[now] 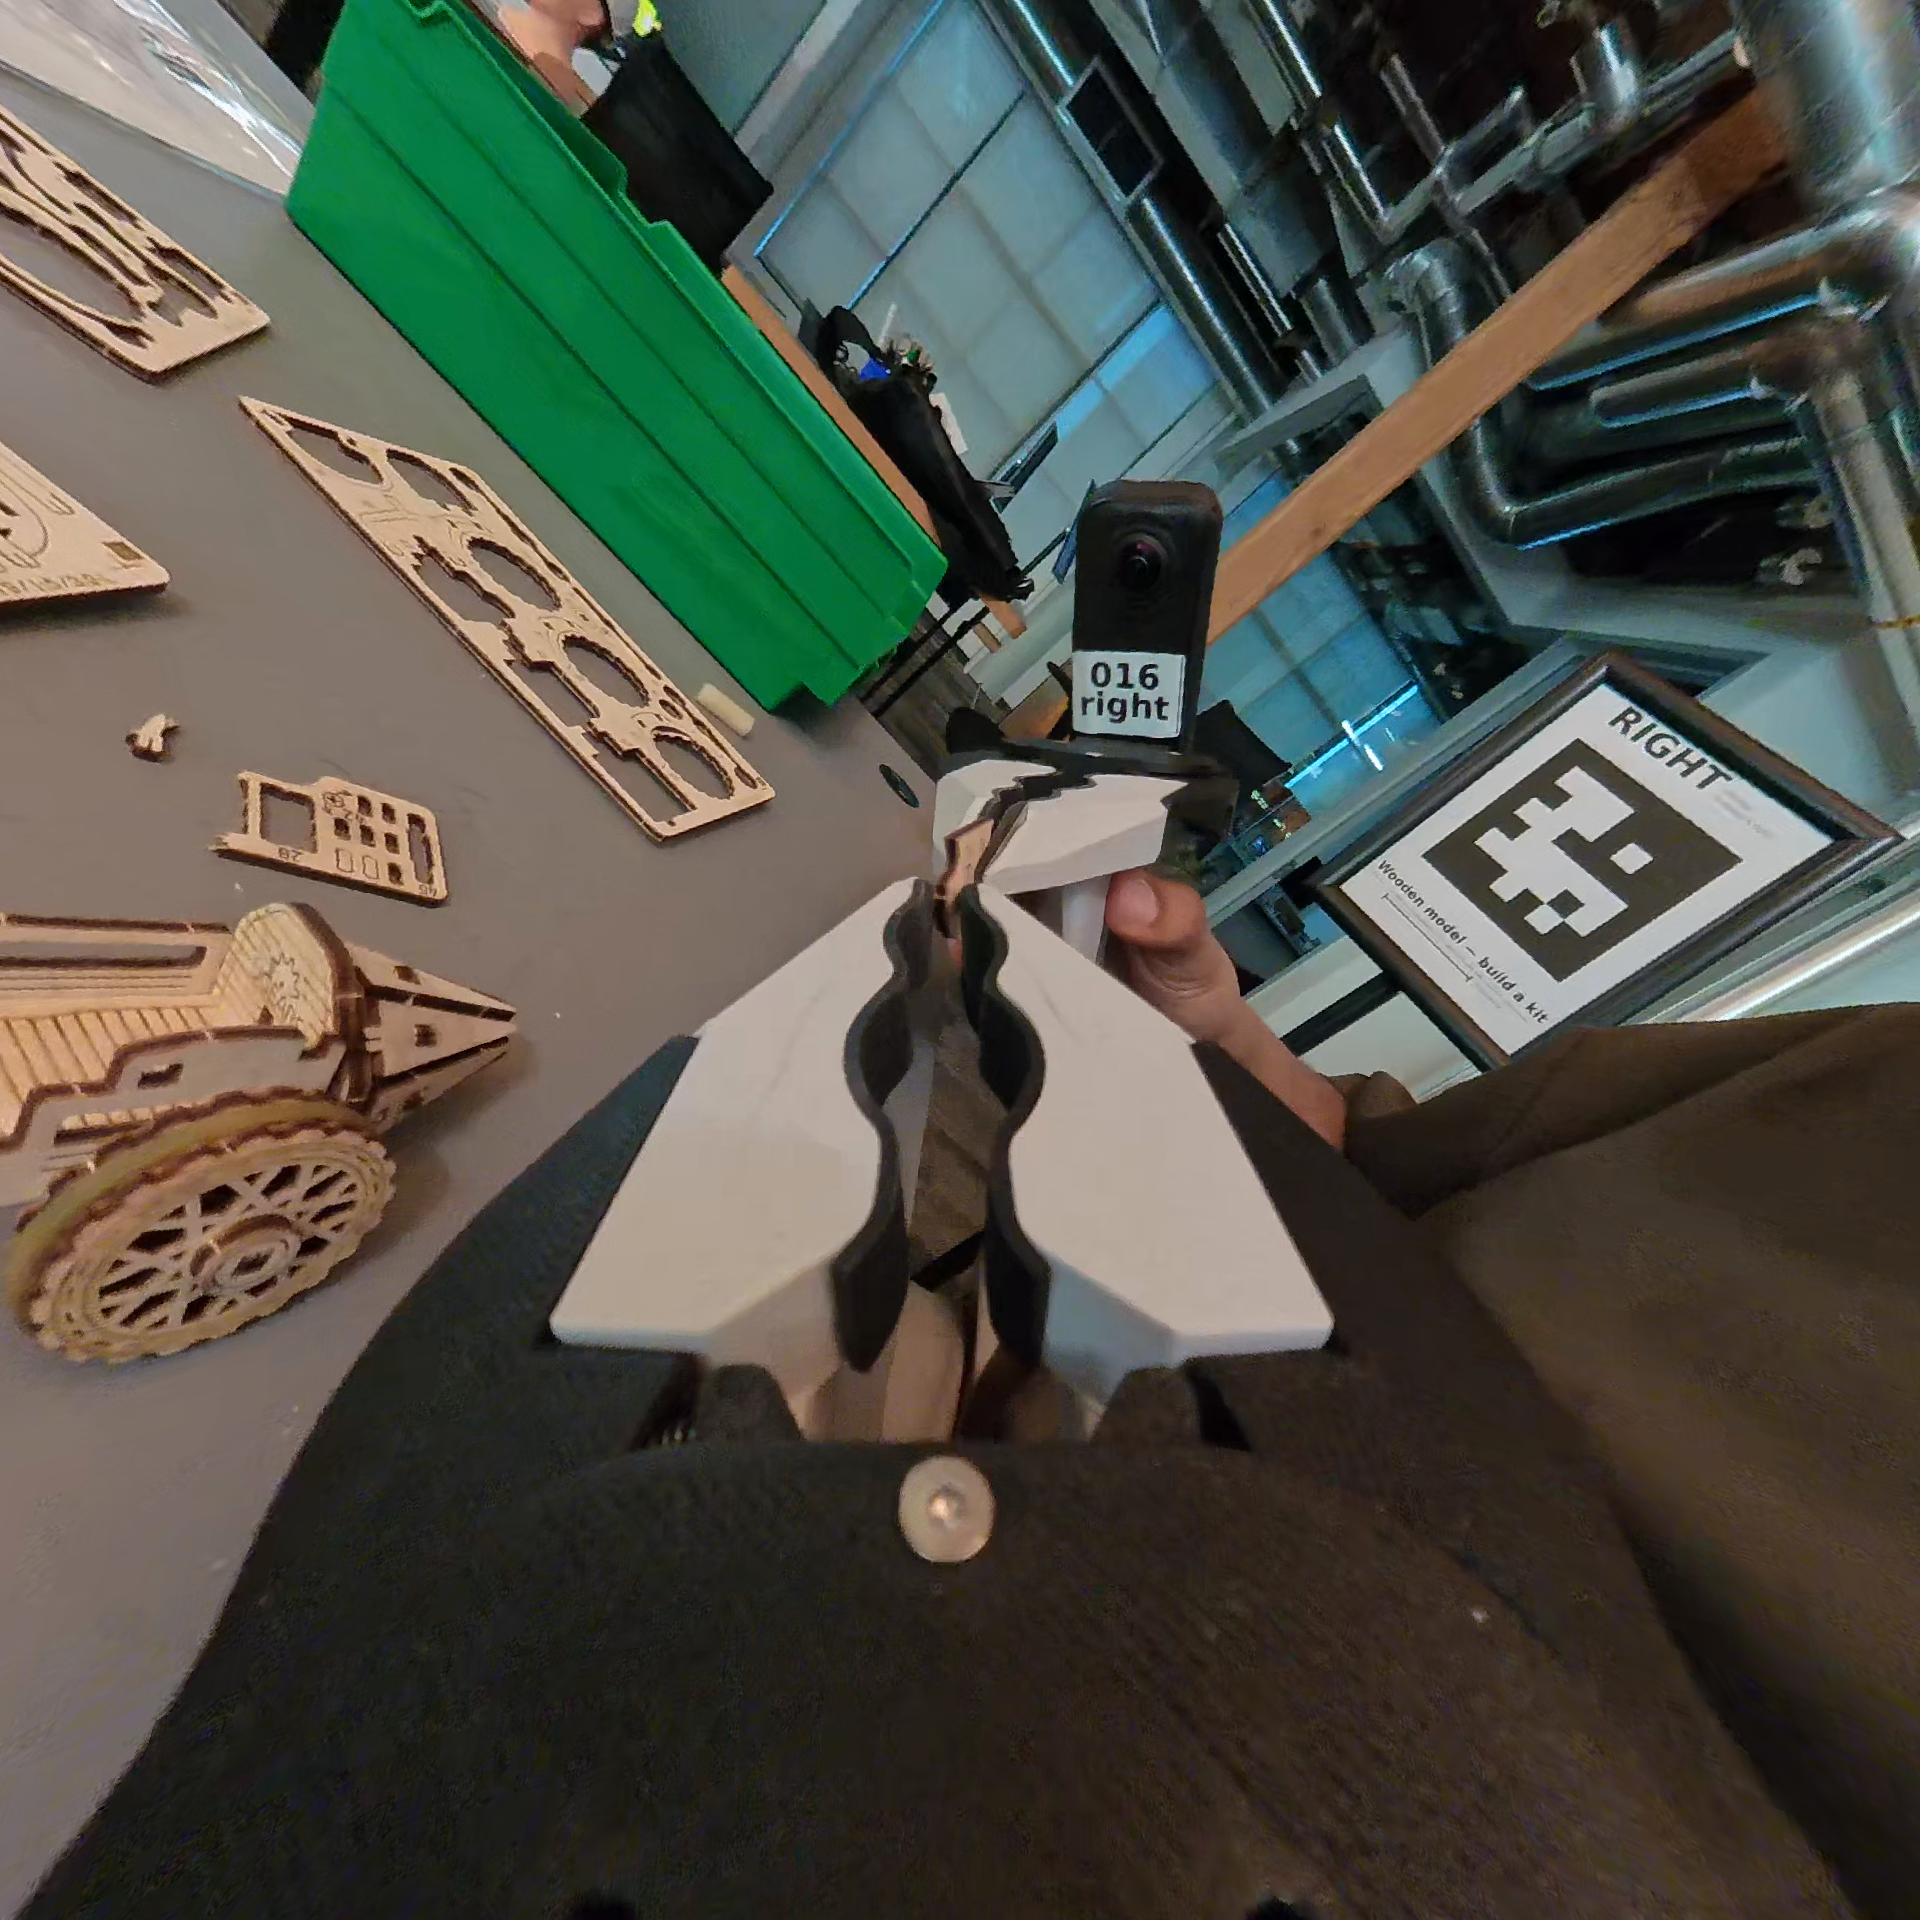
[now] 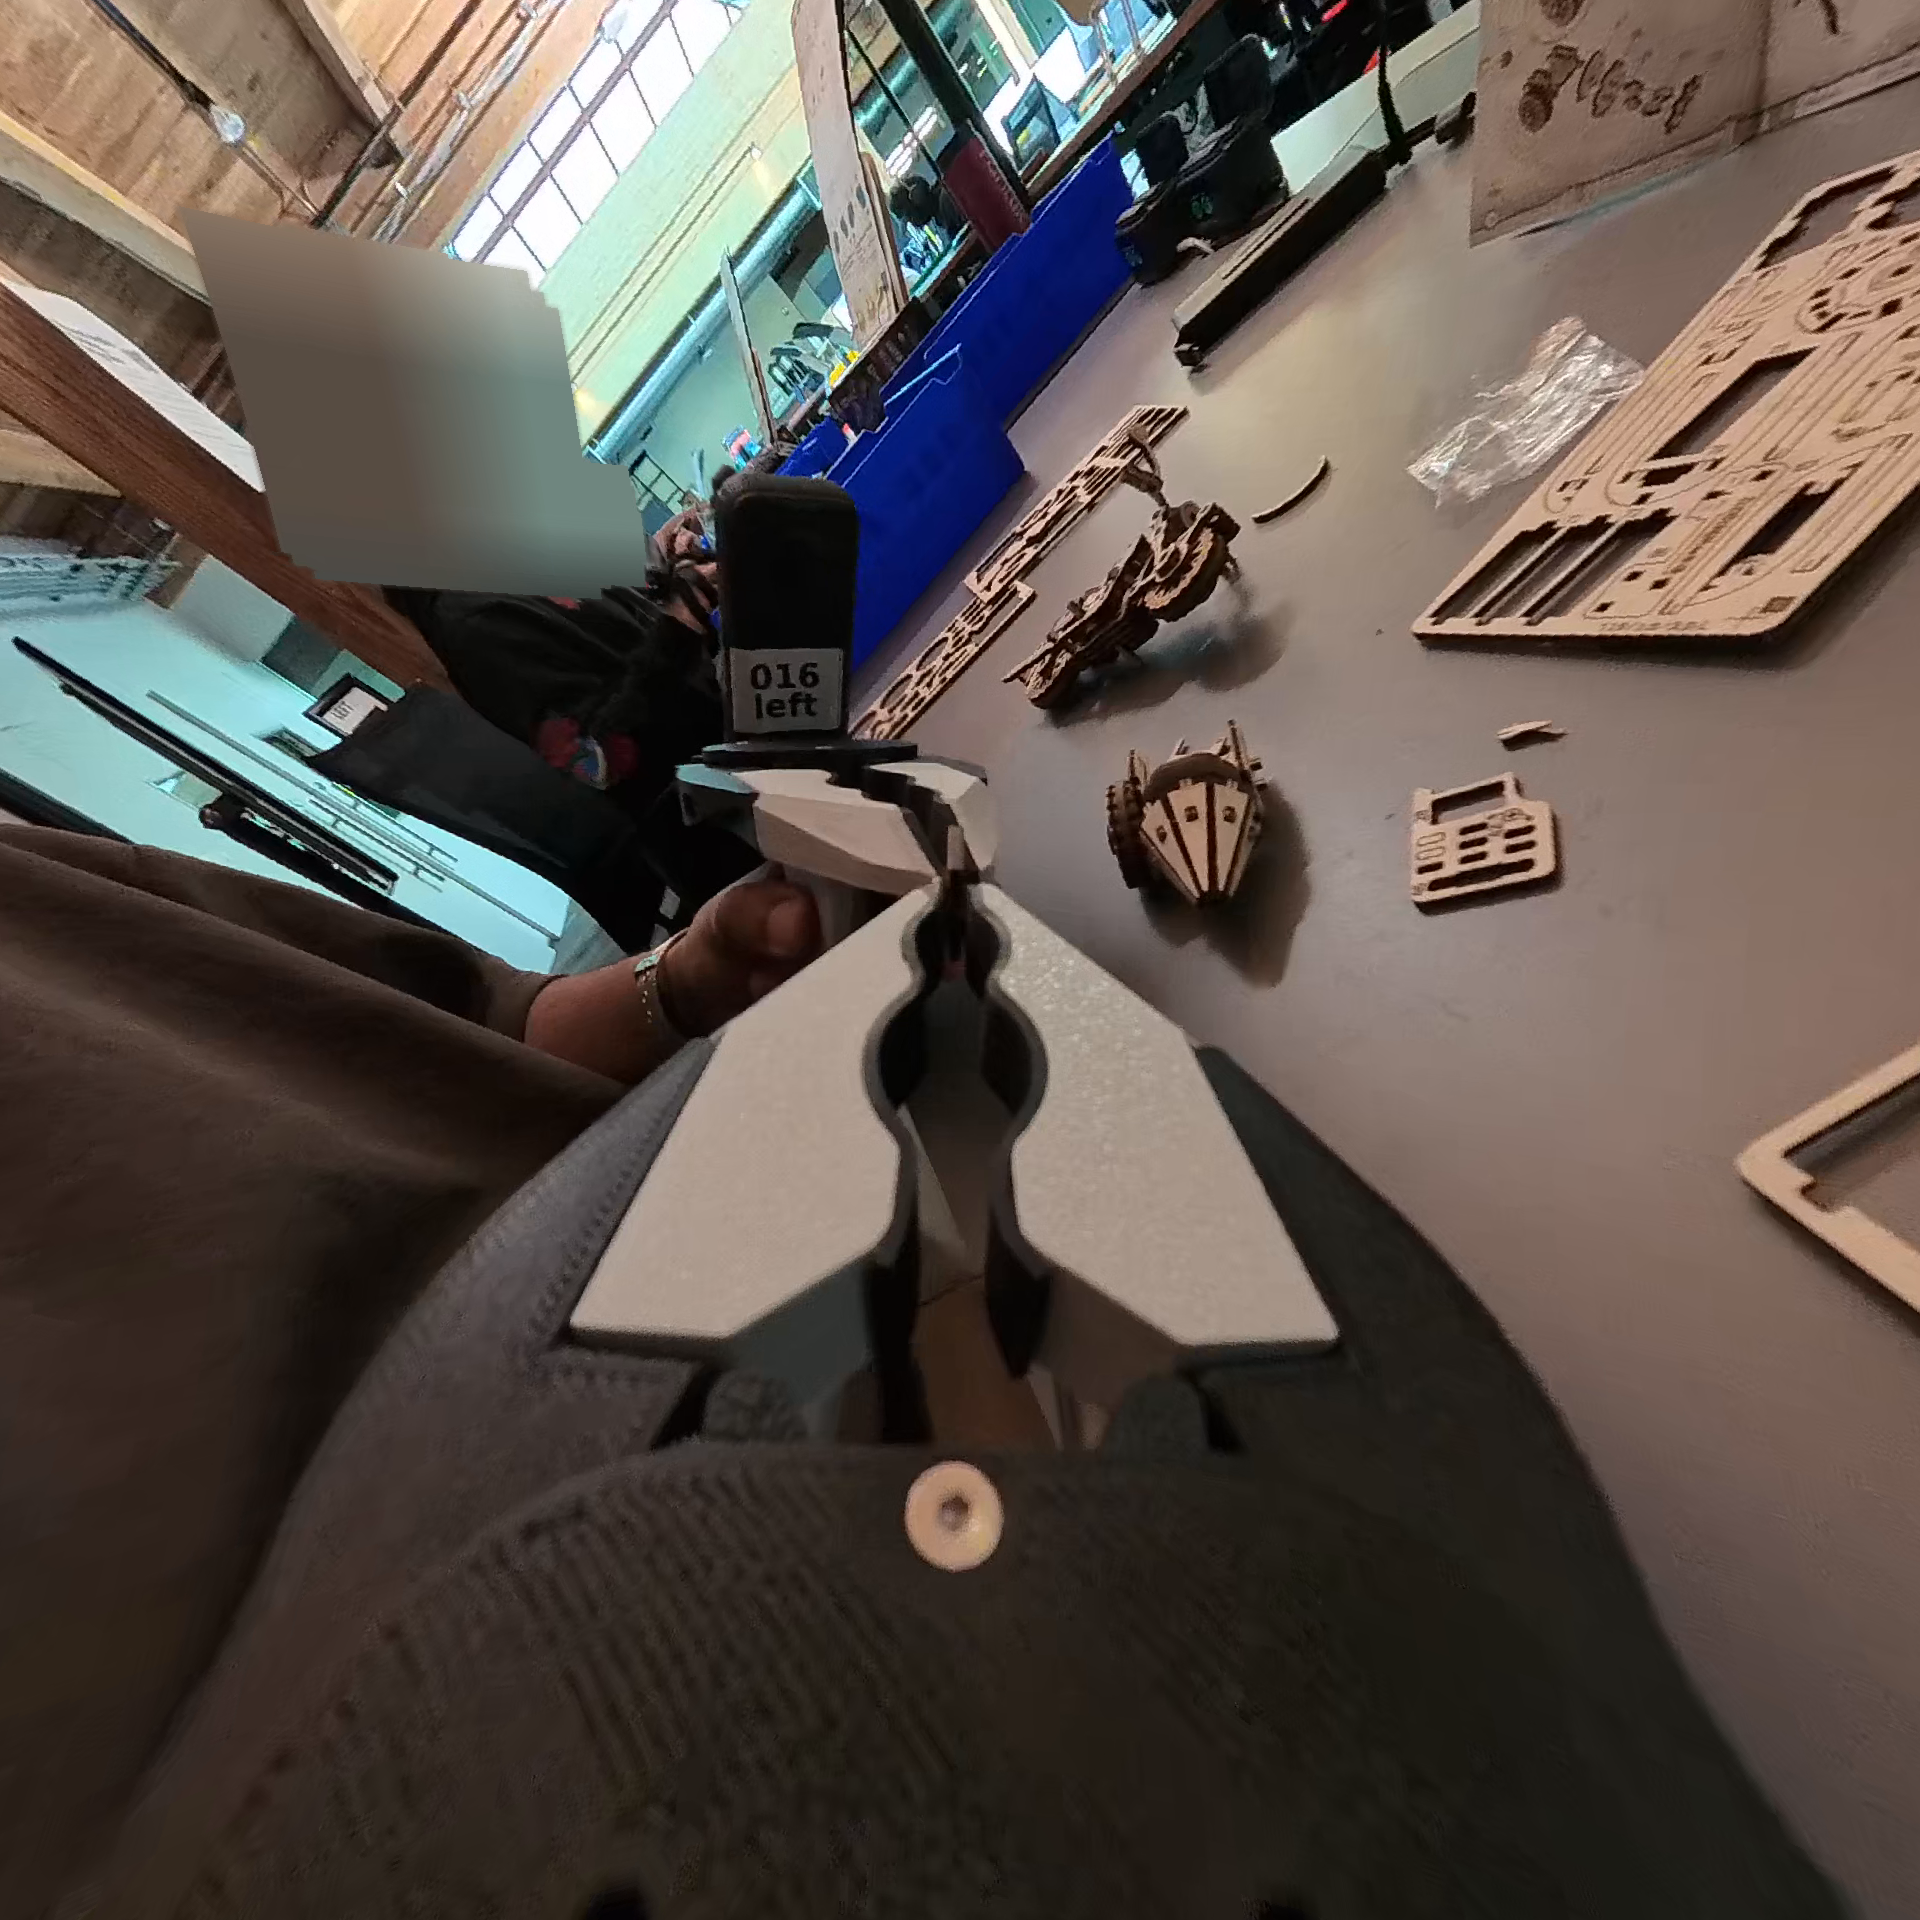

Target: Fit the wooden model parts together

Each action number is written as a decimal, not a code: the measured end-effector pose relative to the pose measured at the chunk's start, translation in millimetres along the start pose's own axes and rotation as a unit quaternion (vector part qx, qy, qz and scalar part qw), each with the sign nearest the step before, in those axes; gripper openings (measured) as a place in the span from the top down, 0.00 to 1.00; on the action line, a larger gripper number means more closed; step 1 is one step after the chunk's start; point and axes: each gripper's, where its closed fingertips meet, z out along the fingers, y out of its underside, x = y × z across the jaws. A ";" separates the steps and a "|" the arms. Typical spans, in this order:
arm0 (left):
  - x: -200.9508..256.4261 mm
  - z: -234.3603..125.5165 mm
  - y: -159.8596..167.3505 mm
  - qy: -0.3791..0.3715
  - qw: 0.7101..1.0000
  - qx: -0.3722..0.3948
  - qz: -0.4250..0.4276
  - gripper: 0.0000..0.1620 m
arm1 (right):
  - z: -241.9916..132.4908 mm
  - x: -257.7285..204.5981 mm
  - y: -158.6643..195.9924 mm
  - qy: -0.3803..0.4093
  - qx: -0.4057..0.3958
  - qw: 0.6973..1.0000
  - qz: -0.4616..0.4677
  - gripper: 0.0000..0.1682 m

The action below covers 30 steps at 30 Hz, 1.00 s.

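small wooden piece (image 1: 948, 902): squeezed between both gripper tips, mostly hidden, shape unclear
wooden car model (image 1: 197, 1122): back part cut off by the left edge
wooden frame (image 2: 1829, 1205): only a corner shows at the right edge
tiny wood bit (image 1: 153, 736): too small to tell what it is

The left gripper (image 1: 943, 914) and the right gripper (image 2: 951, 899) are held up off the table (image 1: 582, 914), pointing at each other with their tips almost touching. Both have their jaws nearly together at the tips. Whether either pinches anything is unclear. A hand (image 1: 1169, 961) wraps the right gripper's handle, thumb forward, in a brown sleeve (image 1: 1621, 1195). Another hand (image 2: 743, 951) grips the left gripper's handle likewise.
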 end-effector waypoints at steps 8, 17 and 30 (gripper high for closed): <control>2.0 2.0 1.2 0.007 1.000 -0.002 -0.003 0.96 | -0.5 -1.0 -0.7 -0.003 0.002 1.000 0.003 1.00; 1.4 2.6 1.9 0.001 1.000 -0.003 0.004 0.99 | 0.6 -1.0 1.1 0.000 -0.003 1.000 0.003 1.00; -0.9 1.9 5.5 -0.005 1.000 -0.029 0.002 0.99 | 1.1 -0.2 4.2 0.015 -0.015 0.999 -0.025 1.00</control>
